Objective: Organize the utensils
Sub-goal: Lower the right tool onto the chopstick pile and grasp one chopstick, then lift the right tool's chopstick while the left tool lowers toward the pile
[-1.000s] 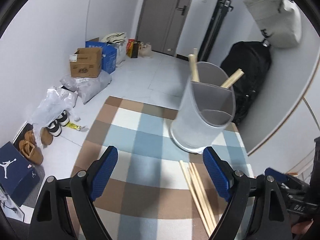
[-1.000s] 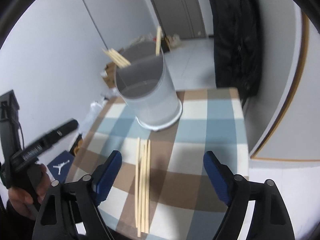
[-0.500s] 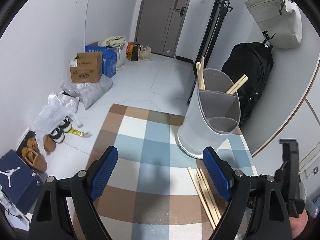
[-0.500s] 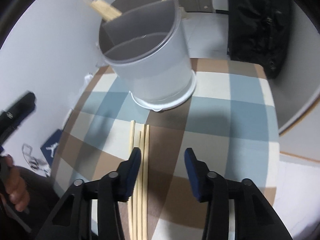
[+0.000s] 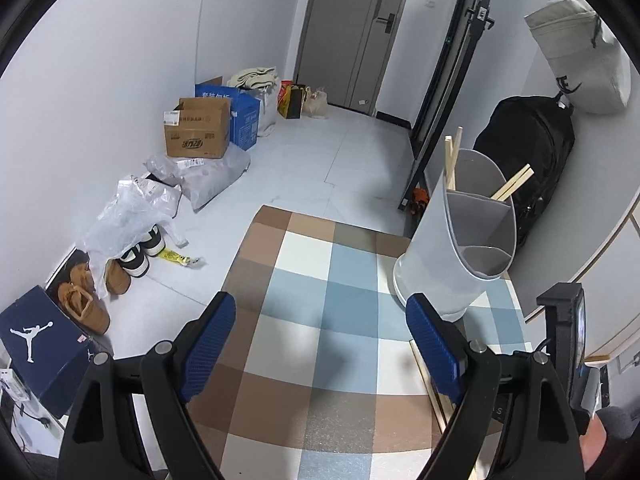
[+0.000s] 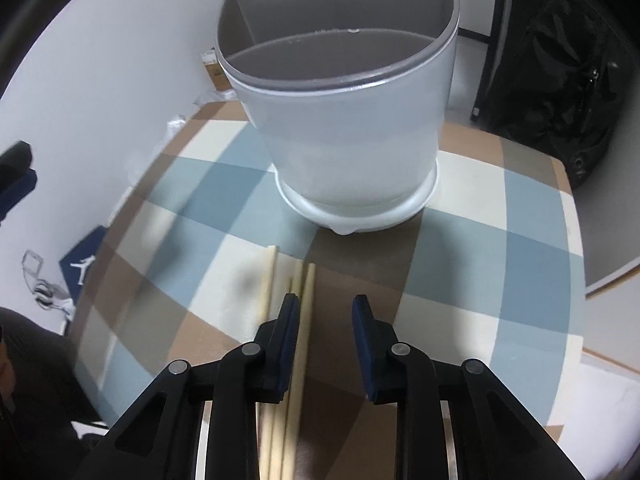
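Right gripper (image 6: 325,312) low over cloth (image 6: 500,240), fingers part-spread, gripping nothing — chopsticks (image 6: 302,320) lie just inside its left finger. Holder (image 6: 344,132) stands ahead. Left gripper (image 5: 320,344) spread wide — holder beyond its right finger.

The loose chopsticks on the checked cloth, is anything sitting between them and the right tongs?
Nothing visible does. The right tongs are partly open and low over the loose chopsticks on the checked cloth, one blue pad right alongside them. The grey utensil holder stands beyond them.
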`<state>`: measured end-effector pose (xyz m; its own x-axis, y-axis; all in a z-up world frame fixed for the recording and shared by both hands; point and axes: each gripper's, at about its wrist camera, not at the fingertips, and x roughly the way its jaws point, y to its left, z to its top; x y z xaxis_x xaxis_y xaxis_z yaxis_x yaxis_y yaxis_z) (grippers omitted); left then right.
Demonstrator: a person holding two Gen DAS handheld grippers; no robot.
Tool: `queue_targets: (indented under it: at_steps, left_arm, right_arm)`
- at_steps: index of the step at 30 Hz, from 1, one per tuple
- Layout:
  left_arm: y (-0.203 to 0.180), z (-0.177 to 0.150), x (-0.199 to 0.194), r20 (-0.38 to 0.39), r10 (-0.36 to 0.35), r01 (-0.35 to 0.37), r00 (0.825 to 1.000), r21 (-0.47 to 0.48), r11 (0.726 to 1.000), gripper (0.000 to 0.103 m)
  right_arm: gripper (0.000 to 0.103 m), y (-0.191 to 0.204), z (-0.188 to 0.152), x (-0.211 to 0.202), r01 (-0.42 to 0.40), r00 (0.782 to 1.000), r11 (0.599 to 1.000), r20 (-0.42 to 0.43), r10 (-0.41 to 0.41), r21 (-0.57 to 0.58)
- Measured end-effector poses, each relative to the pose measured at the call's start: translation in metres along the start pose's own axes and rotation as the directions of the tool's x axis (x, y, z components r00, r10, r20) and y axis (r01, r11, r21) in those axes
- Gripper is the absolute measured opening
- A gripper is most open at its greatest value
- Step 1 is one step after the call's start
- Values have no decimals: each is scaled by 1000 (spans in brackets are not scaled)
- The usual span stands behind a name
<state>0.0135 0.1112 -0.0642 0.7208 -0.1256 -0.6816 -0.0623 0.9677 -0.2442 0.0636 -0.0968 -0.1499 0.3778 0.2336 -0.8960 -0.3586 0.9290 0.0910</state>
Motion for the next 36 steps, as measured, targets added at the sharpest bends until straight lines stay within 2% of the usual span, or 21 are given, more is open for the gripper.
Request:
queue_targets:
  at_steps: [12, 20, 22, 23, 26, 30, 36]
  left_arm:
    - [0, 0, -3, 2, -3, 3, 1000, 4, 1000, 84]
    - [5, 2, -5, 4, -10, 10, 1000, -19, 1000, 84]
    - [5, 2, -7, 7, -12, 12, 1000, -18, 1000, 84]
    - [6, 2, -6, 6, -17, 17, 1000, -16, 1000, 84]
    - [6, 1, -4, -7, -42, 42, 999, -17, 999, 84]
    - [6, -1, 0, -37, -63, 62, 997, -20, 998, 84]
    - [-3, -10, 15, -125, -87, 84, 988, -29, 996, 84]
  right_arm:
    - [20, 13, 11, 15, 91, 995, 995, -41, -93, -45]
    - [20, 17, 25, 24, 111, 991, 993, -67, -113, -33]
    - [16, 19, 27, 25, 122, 989, 992, -77, -124, -35]
    - [5, 20, 28, 26, 123, 989, 992, -81, -126, -35]
    - [4, 19, 28, 26, 112, 990, 994, -84, -113, -10]
    - [4, 11, 22, 19, 91, 994, 996, -60, -90, 21]
    - [4, -5, 17, -24, 45, 996, 995, 73, -52, 92]
